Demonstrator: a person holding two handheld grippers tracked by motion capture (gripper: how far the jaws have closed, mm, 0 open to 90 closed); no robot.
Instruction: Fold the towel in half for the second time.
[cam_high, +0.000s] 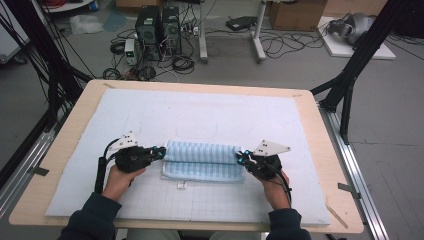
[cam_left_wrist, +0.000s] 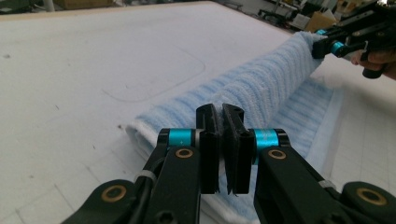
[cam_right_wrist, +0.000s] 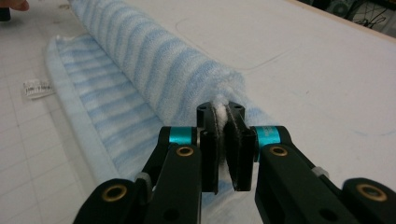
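On the white mat (cam_high: 150, 115) covering the counter (cam_high: 75, 115), toward six o'clock, the blue striped towel (cam_high: 202, 160) is partly folded, its far edge drawn over toward the near hem and not yet laid flat, left gripper (cam_high: 161, 152) at nine o'clock and right gripper (cam_high: 240, 157) at three o'clock each clamped on a corner

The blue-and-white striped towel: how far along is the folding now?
Done: the blue-and-white striped terry towel already lies as a long, narrow, doubled band on the white gridded mat. In hand: the left gripper and right gripper each pinch one end of a raised fold. Left, probably: laying that fold down over the near strip.
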